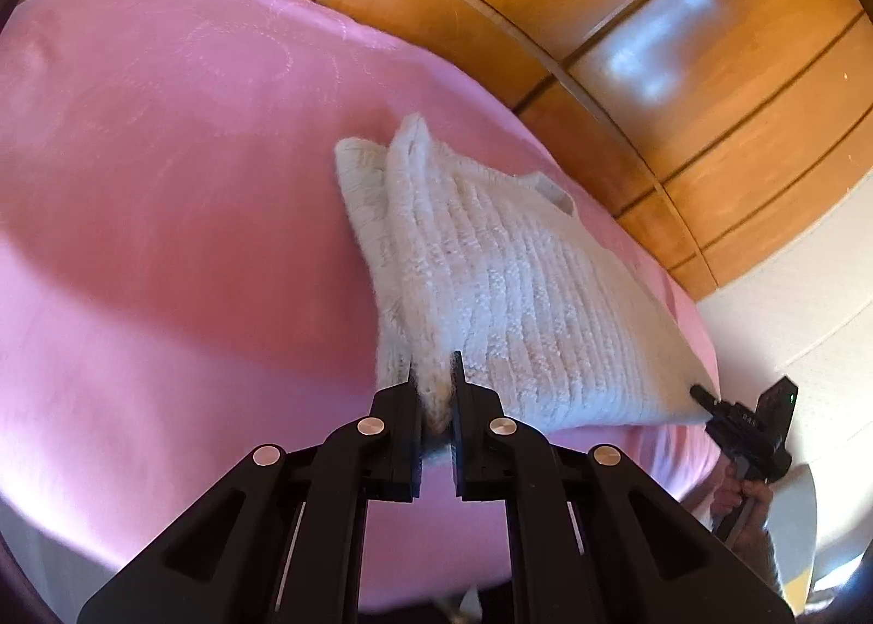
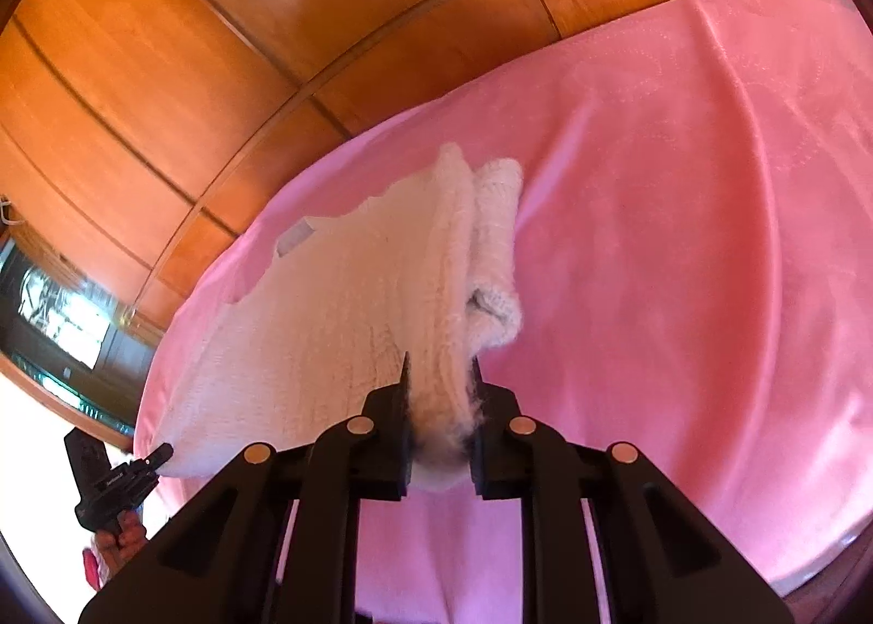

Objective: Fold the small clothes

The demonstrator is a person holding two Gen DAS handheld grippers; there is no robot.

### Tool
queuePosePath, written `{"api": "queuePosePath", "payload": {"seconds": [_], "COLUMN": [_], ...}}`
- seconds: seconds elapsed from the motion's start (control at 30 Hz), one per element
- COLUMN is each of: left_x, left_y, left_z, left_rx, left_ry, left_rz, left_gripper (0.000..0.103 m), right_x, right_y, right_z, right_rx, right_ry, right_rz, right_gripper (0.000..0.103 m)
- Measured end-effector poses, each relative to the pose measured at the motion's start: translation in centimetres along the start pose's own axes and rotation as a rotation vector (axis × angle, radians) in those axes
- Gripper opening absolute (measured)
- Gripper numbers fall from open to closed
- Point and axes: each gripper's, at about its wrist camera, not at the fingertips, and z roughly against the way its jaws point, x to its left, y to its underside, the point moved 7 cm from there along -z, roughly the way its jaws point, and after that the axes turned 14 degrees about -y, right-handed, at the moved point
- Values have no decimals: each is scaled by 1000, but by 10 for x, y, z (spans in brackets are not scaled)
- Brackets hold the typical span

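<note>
Two grippers hold one white knitted garment (image 1: 491, 286) up off a pink bedspread (image 1: 163, 187), each at a near corner. The left gripper (image 1: 434, 378) has its jaws pressed together on a bunched fold of the knit at the garment's left edge; fuzzy fibres fill the narrow gap between the black fingers. The right gripper (image 2: 439, 378) pinches the opposite edge the same way, with a thick wad of fabric squeezed between its pads. From each camera the other gripper shows at the garment's far corner, held by a hand (image 1: 755, 496). The garment sags between them, its far end and a folded sleeve (image 2: 496, 242) lying on the bedspread. Behind the bed stands a glossy wooden panelled wall (image 1: 600, 24). A dark cabinet (image 2: 54, 307) sits far left in the right wrist view.
</note>
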Motion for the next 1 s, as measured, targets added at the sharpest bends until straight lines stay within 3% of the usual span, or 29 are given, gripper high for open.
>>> {"api": "queuePosePath", "payload": {"seconds": [0.07,0.2,0.23,0.3,0.37,0.43,0.53,0.63,0.73,0.8,0.83,1.0], "left_x": [4,10,13,13,11,6,3,2,0,-4,-6,-1], "left_y": [16,29,24,11,-4,-17,-36,-53,-62,-65,-65,-67], "left_z": [9,9,8,9,11,10,-6,-31,-52,-62,-65,-52], "left_rx": [27,42,21,-9,-38,-56,-64,-43,-5,23,19,-78], "left_ry": [8,-64,-116,-126,-122,-125,-137,-158,-169,-152,-169,-251], "left_rz": [10,-3,-3,3,5,-12,-32,-33,-28,-35,-52,-44], "left_gripper": [6,9,9,15,33,39,40,40,40,21,6,4], "right_x": [-2,-15,-16,-16,-16,-11,-1,15,32,39,40,26], "right_y": [13,36,36,30,20,6,-12,-23,-29,-33,-35,-43], "right_z": [9,8,6,4,7,8,1,-19,-42,-57,-67,-103], "right_rx": [20,69,73,59,29,-2,-33,-34,-19,-6,6,46], "right_ry": [-1,24,35,49,86,90,123,145,134,121,118,161], "right_rz": [-13,-38,-35,-29,0,27,83,150,219,241,247,235], "right_gripper": [14,16,20,30,38,49,65,74,75,76,76,76]}}
